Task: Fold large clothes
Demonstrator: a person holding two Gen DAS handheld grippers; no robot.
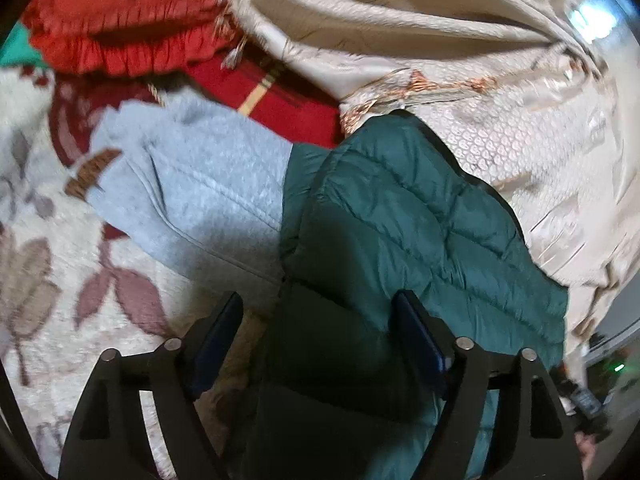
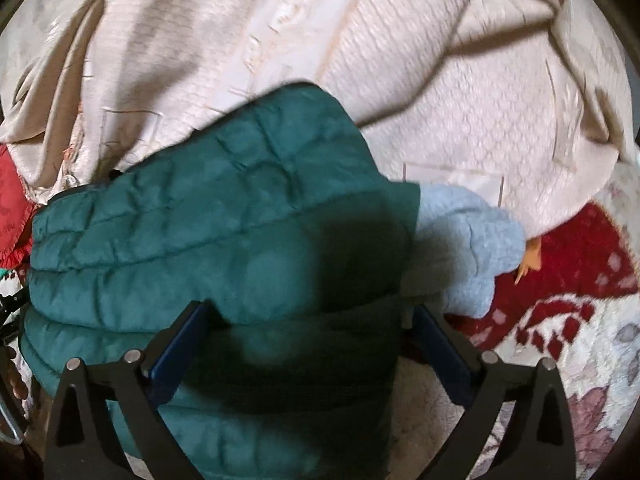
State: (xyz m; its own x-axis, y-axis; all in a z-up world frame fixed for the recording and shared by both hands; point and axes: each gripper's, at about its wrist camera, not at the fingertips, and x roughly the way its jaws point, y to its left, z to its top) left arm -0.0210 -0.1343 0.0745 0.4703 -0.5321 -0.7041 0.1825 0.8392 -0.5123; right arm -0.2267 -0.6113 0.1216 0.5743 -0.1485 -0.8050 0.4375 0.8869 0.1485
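A dark green quilted puffer jacket (image 1: pixel 420 216) lies bunched on a floral rug, over a light grey fleece garment (image 1: pixel 192 188). My left gripper (image 1: pixel 320 312) is open, its jaws wide apart on either side of the jacket's near edge. In the right wrist view the same green jacket (image 2: pixel 208 216) fills the middle, with the grey garment (image 2: pixel 464 240) sticking out at its right. My right gripper (image 2: pixel 308 320) is open, its jaws wide apart with jacket fabric lying between them.
A cream patterned bedspread (image 1: pixel 460 40) hangs behind the jacket; it also shows in the right wrist view (image 2: pixel 400 60). A red frilled cloth (image 1: pixel 120 20) lies at the back left. The floral rug (image 1: pixel 48 280) spreads to the left and, in the right wrist view (image 2: pixel 580 320), to the right.
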